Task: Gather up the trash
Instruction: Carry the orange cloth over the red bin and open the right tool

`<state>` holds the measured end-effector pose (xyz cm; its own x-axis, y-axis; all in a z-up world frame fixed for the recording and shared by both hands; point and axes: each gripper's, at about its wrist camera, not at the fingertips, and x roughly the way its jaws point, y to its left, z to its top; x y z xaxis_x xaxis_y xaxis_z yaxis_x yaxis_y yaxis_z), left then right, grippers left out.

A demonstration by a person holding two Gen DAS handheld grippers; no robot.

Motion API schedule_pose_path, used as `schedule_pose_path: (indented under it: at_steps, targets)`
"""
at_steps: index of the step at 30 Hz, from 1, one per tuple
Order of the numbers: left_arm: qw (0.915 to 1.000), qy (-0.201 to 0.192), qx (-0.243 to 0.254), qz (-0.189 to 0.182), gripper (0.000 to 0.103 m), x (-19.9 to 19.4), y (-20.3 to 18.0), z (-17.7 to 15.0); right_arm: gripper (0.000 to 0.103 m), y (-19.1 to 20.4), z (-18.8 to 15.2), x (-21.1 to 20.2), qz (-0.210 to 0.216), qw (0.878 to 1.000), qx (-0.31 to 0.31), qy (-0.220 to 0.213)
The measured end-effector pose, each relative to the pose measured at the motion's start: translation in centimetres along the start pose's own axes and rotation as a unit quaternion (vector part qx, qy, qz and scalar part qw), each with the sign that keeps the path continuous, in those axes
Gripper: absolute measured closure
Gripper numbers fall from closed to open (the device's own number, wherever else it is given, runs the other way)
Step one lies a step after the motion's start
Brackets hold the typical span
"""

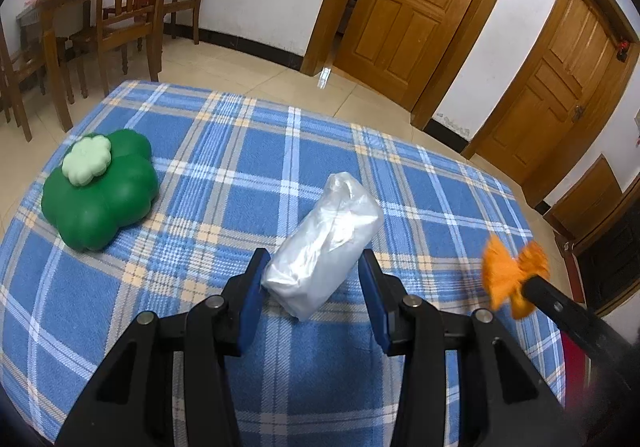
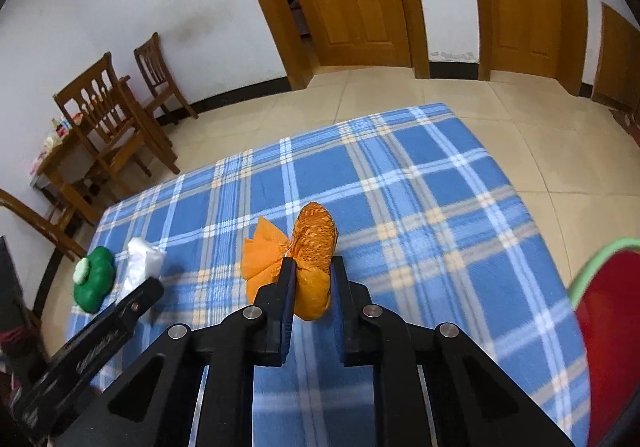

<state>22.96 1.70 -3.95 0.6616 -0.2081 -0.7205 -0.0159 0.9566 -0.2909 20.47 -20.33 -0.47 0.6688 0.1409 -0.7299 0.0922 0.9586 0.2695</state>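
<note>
My right claw [image 2: 313, 279] is clamped on one orange wrapper [image 2: 314, 259], lifted off the plaid cloth [image 2: 420, 207]. My left claw [image 1: 314, 275] grips one clear bag roll [image 1: 324, 243], pads touching its sides. One green clover box [image 1: 100, 187] sits left of it.

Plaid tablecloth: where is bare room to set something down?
The far half of the plaid tablecloth is bare, beyond the orange wrapper. Crowded on the left: green clover toy and clear plastic bag. A red bin borders the near right.
</note>
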Motion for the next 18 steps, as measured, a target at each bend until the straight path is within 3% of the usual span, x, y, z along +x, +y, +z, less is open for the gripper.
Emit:
schedule_pose_path:
  at_steps: [8, 18]
  targets:
    - [0.9997, -0.009, 0.018, -0.016, 0.057, -0.7, -1.4, -0.1, 0.087, -4.4, -2.0, -5.3, -0.012, 0.999, 0.043, -0.025]
    - [0.9985, -0.009, 0.041, -0.035, 0.057, -1.3, -3.4, -0.8, 0.087, -11.3, -5.2, -11.6, -0.084, 0.989, 0.107, -0.054]
